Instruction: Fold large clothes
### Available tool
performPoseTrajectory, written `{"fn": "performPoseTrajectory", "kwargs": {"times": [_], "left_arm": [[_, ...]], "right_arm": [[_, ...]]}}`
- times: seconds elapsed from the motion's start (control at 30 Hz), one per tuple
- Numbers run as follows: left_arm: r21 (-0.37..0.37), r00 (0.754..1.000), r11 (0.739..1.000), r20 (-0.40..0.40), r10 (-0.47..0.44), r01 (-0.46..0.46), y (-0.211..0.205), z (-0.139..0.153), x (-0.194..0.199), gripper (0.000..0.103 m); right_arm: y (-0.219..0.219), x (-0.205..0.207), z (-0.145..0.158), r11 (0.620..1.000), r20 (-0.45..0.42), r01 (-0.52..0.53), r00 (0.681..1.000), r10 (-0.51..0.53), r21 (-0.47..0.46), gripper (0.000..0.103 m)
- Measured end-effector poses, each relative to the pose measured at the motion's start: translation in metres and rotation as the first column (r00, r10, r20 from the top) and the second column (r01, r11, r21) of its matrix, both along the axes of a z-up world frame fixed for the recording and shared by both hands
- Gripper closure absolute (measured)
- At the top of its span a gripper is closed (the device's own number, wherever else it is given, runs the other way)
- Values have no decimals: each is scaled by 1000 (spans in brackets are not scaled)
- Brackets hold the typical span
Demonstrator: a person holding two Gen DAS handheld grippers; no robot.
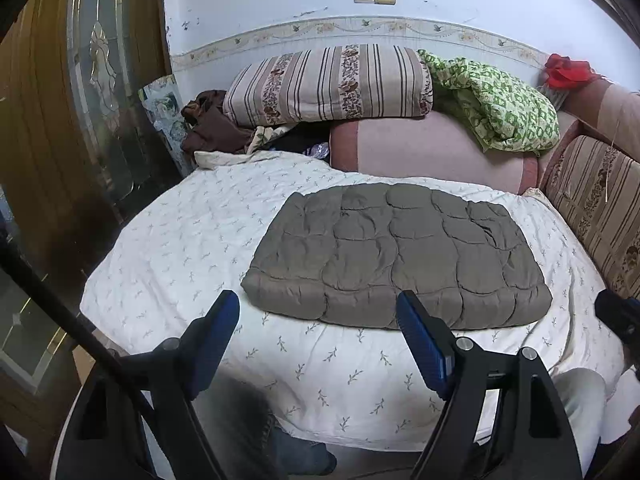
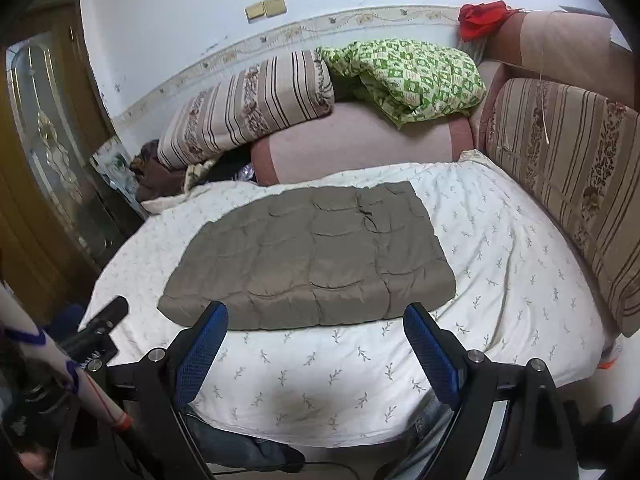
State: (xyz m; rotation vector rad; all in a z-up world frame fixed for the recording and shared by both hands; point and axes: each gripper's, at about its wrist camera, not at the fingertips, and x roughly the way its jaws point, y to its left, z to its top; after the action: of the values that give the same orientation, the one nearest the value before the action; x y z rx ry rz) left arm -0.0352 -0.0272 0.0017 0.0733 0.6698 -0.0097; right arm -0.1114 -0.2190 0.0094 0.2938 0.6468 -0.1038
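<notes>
1. A grey-brown quilted garment [image 1: 396,256] lies folded into a flat rectangle on the bed [image 1: 168,240], which is covered by a white sheet printed with small sprigs. In the left wrist view it sits just past centre, toward 1 o'clock; in the right wrist view it [image 2: 308,256] sits at centre, leaning toward 11 o'clock.
2. The left tongs [image 1: 318,322] hang above the near edge of the bed with their blue-padded fingers [image 1: 420,332] wide apart and nothing between them; the right-hand finger overlaps the garment's near edge in the picture, but whether it touches cannot be told.
3. The right tongs [image 2: 316,326] are likewise spread wide and empty, their tips at the garment's near edge as seen from this camera.
4. At 12 o'clock, against the wall, a striped floral pillow [image 1: 328,84] rests on a pink bolster [image 1: 432,148].
5. A green-and-white patterned cloth [image 1: 496,100] is bunched on the bolster at 1 o'clock.
6. A red cloth [image 1: 568,70] sits at 2 o'clock, on top of the sofa back.
7. A striped cushion [image 2: 568,184] flanks the bed at 3 o'clock.
8. A brown cloth [image 1: 212,124] is heaped at 11 o'clock beside the pillow.
</notes>
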Motion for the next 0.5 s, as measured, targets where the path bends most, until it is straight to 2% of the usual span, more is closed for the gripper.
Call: {"fn": "performPoseTrajectory", "kwargs": {"times": [0.13, 0.5], "left_arm": [[0, 1000, 1000, 3, 15, -15, 1, 2, -3, 23], [16, 1000, 1000, 15, 24, -24, 0, 3, -6, 20]], "right_arm": [[4, -3, 5, 999, 31, 12, 999, -11, -30, 10], [5, 2, -3, 1000, 2, 5, 1000, -5, -15, 10]]}}
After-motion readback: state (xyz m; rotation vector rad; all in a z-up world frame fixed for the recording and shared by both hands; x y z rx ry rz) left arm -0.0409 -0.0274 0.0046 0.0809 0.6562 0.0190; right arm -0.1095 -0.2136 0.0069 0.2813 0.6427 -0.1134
